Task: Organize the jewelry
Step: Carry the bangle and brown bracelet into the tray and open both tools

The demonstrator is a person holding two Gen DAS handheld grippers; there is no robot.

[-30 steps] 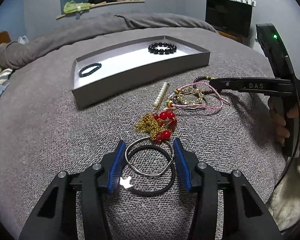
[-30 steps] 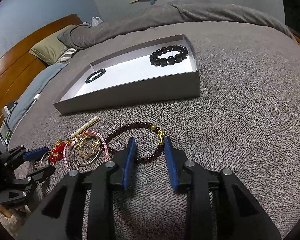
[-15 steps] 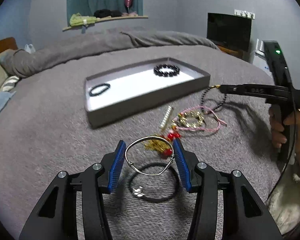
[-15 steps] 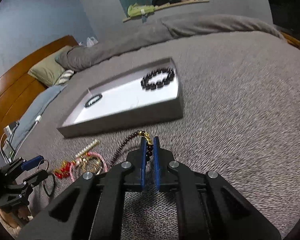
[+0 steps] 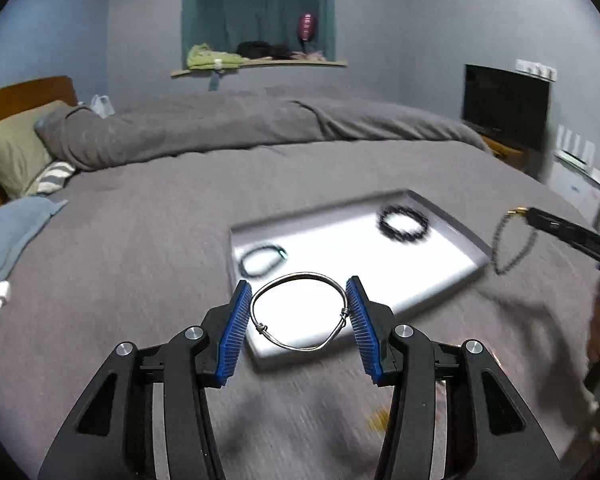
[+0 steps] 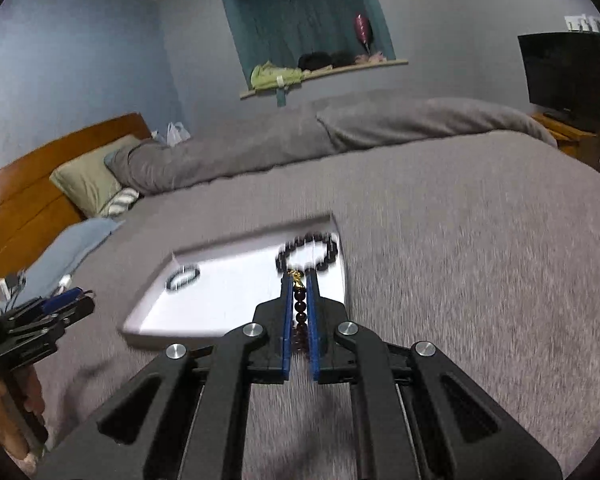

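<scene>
Up off the bed, the left gripper holds a silver wire bangle across its width, the blue pads pressing on the ring's two sides with the jaws about half apart. The right gripper is pinched nearly closed on a dark red bead bracelet; from the left wrist view the rest of that strand hangs in a loop below its tip. Beyond both grippers a shallow grey tray lies on the grey bed cover. A large black bead bracelet lies near the tray's far right corner, and a thin dark bracelet lies near its left edge. Motion blur softens the bed cover below the grippers.
</scene>
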